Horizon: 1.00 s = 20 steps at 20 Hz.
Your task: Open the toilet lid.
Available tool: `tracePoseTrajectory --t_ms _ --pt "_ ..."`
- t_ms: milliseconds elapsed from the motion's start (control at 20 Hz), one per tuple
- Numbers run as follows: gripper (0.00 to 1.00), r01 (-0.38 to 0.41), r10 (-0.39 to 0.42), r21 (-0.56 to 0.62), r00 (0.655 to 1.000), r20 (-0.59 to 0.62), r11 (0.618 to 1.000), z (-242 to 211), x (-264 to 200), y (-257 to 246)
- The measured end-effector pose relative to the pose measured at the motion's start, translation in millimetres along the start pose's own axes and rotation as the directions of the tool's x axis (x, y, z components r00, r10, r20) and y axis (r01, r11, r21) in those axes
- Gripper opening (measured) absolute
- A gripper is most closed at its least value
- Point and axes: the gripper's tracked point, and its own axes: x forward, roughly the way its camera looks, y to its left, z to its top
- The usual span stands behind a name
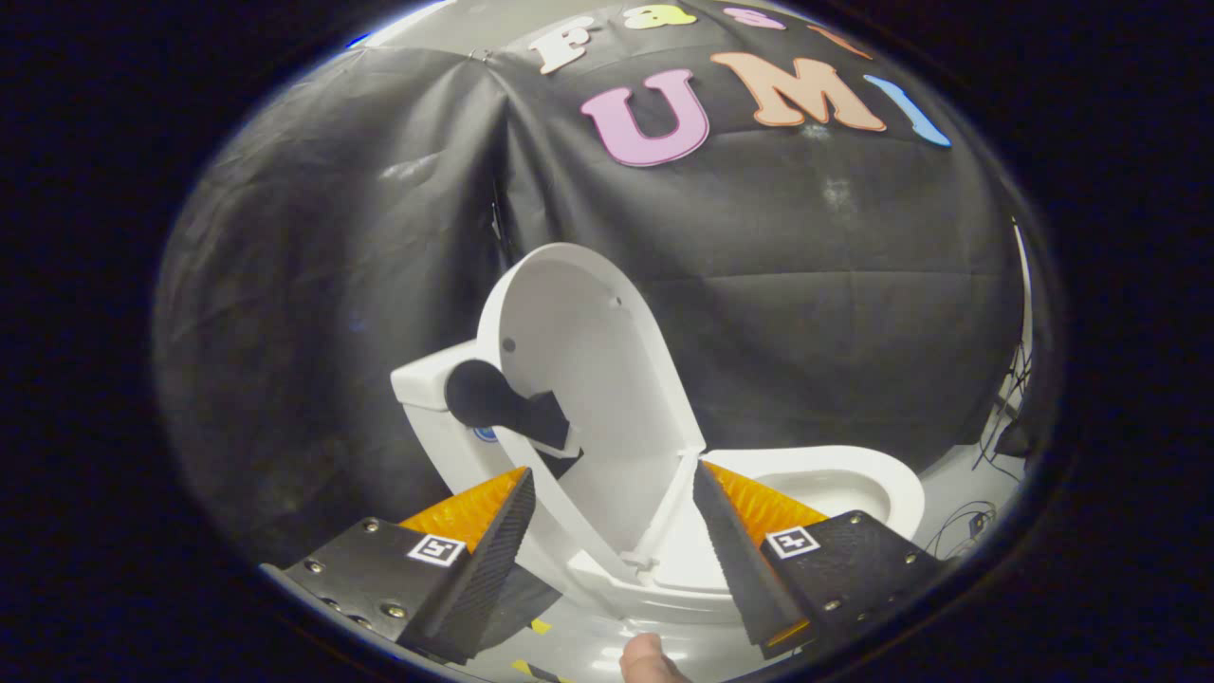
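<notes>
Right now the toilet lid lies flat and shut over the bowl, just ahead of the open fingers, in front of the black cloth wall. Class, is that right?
Not quite. The gripper view shows the toilet lid raised and standing up, leaving the bowl uncovered. It is just ahead of the open fingers, in front of the black cloth wall.

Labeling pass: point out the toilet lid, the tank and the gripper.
toilet lid (pixel 588 379), gripper view, inner face of the raised lid
tank (pixel 422 384), gripper view, top edge
gripper (pixel 612 484), gripper view, open, midway between fingertips

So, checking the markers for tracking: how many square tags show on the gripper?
2: one tag on the left finger's base, one tag on the right's. The gripper is open before the raised toilet lid.
</notes>
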Motion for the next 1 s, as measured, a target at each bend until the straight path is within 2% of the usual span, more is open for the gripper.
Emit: tracePoseTrajectory --t_ms 250,500,800,1000 --pt "0.99 0.047 -0.042 -0.095 0.998 0.056 0.994 22 -28 -28" --pt "0.99 0.07 -0.055 -0.112 0.99 0.13 0.991 44 -63 -50" --pt "0.99 0.14 -0.13 -0.034 0.969 0.21 0.989 76 -93 -105" --pt "0.99 0.135 -0.142 0.049 0.964 0.226 0.99 81 -107 -119"
